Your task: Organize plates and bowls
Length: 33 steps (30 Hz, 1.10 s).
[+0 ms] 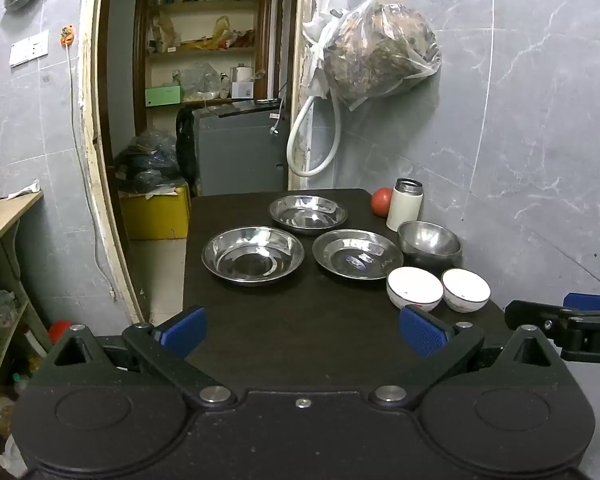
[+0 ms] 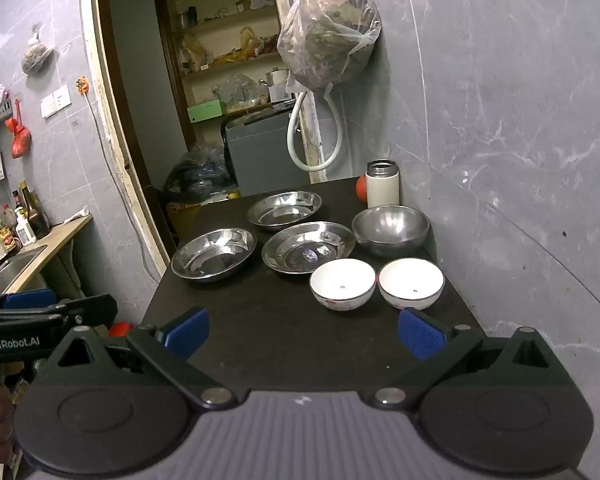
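Nothing looks sorted yet. On the dark table (image 1: 300,332) three steel plates lie apart: one at the far side (image 1: 308,213), one near left (image 1: 253,255), one with a sticker to its right (image 1: 357,254). A steel bowl (image 1: 429,241) sits by the right wall, with two white bowls (image 2: 343,283) (image 2: 411,282) side by side nearer the front edge. Behind stand a white flask (image 1: 405,204) and a tomato (image 1: 381,202). The left gripper (image 1: 302,332) and the right gripper (image 2: 303,332) both hover over the near edge, jaws spread wide, holding nothing. All the stacking of plates and bowls appears left to do.
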Tool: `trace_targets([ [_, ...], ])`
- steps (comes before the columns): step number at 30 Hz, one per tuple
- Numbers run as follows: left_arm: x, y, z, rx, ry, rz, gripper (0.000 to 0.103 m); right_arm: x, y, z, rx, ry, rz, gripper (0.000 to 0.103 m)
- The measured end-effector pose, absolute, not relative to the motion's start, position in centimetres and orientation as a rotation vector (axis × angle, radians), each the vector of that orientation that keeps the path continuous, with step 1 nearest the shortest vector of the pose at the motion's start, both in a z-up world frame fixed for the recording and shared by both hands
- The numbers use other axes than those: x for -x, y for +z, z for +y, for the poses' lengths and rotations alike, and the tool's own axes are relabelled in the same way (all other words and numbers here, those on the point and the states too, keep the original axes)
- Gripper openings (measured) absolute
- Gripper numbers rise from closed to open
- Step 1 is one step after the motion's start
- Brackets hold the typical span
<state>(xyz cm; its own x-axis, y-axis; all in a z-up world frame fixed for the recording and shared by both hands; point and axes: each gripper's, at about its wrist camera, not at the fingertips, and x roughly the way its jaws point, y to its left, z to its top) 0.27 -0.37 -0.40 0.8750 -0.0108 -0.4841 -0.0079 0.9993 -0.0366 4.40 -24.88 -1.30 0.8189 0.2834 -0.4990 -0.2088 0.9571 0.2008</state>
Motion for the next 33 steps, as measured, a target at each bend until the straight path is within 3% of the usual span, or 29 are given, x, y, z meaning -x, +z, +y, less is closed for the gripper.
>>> trace_targets([
  [33,-1.5,-1.2,-0.5,0.039,-0.013,0.522,0.102,-5.7,-1.7,-25.5,-0.152,0.271,0.588,0.103],
])
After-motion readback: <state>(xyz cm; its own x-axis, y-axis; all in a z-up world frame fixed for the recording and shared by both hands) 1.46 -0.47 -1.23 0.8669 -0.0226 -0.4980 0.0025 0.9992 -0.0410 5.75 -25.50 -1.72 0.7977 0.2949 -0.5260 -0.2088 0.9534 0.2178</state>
